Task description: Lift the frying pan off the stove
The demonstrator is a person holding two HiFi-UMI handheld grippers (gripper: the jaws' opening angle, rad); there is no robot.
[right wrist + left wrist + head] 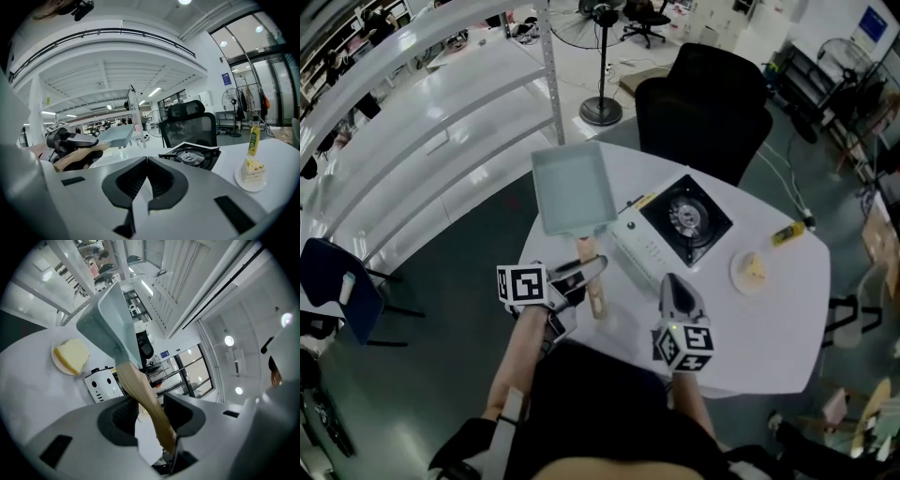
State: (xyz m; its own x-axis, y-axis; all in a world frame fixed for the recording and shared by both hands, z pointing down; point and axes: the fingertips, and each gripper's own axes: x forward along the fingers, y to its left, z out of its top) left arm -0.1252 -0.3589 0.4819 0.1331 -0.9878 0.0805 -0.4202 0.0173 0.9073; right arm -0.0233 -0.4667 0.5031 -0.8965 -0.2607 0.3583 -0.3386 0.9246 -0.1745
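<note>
A square pale-blue frying pan (567, 187) with a wooden handle (594, 278) hangs left of the stove (684, 217), off the burner. My left gripper (587, 272) is shut on the handle. In the left gripper view the handle (145, 397) runs between the two pads, and the pan (110, 324) stands ahead. My right gripper (671, 286) hovers in front of the stove, shut, with nothing in it. In the right gripper view its jaws (146, 177) meet, and the pan (115, 135) shows at the left, clear of the stove (190, 157).
A plate with a slice of cake (751, 271) lies right of the stove on the white table (787, 319). A yellow bottle (789, 232) lies at the table's far right edge. A black office chair (703, 108) stands behind the table, and a fan stand (600, 108) beyond it.
</note>
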